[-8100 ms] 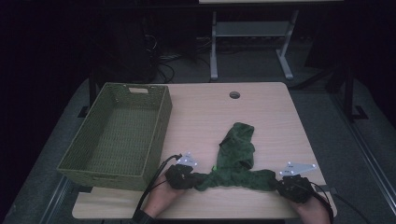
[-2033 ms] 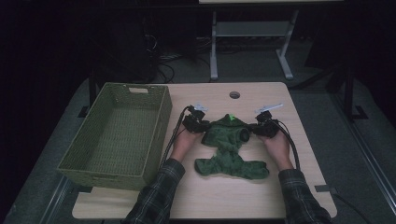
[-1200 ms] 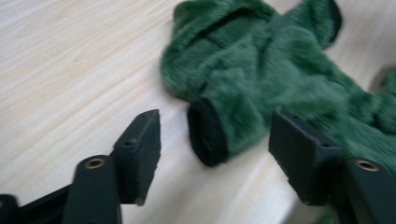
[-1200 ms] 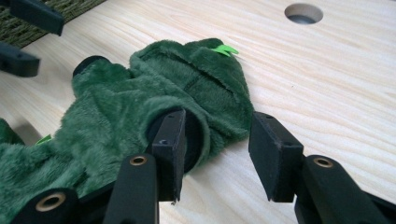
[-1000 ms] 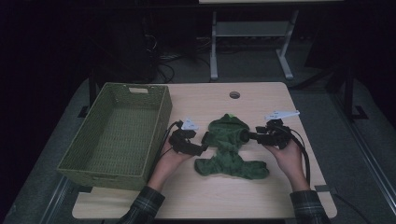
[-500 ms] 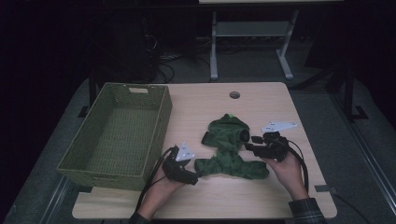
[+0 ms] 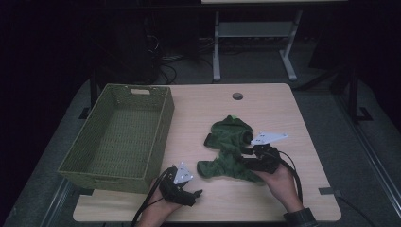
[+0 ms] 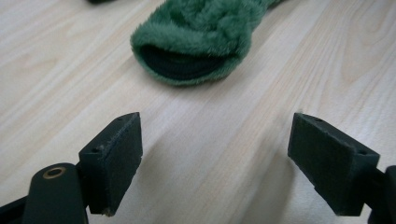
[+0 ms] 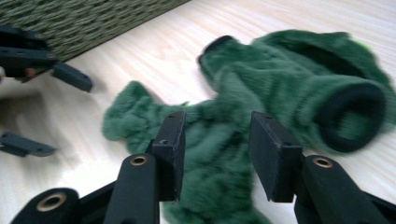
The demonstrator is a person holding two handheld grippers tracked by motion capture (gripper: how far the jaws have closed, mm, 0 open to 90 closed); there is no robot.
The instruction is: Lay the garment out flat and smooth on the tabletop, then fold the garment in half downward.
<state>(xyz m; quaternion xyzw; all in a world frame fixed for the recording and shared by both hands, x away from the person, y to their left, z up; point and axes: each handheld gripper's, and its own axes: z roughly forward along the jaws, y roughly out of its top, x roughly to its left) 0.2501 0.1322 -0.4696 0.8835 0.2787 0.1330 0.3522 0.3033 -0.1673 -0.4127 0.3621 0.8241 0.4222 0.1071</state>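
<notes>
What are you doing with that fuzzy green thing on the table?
A person holds a gripper in each hand and is handling a fuzzy green garment on the table. The right gripper is over the garment, fingers apart with fabric between them. The left gripper is open, with only bare table between its fingers, just short of a cuff. A green basket sits at the left.

From my station I can read no text, label, brand or number anywhere in these views. The green fleece garment (image 7: 230,149), the woven basket (image 7: 118,137) and the wooden table (image 7: 283,109) all carry no legible marking.
</notes>
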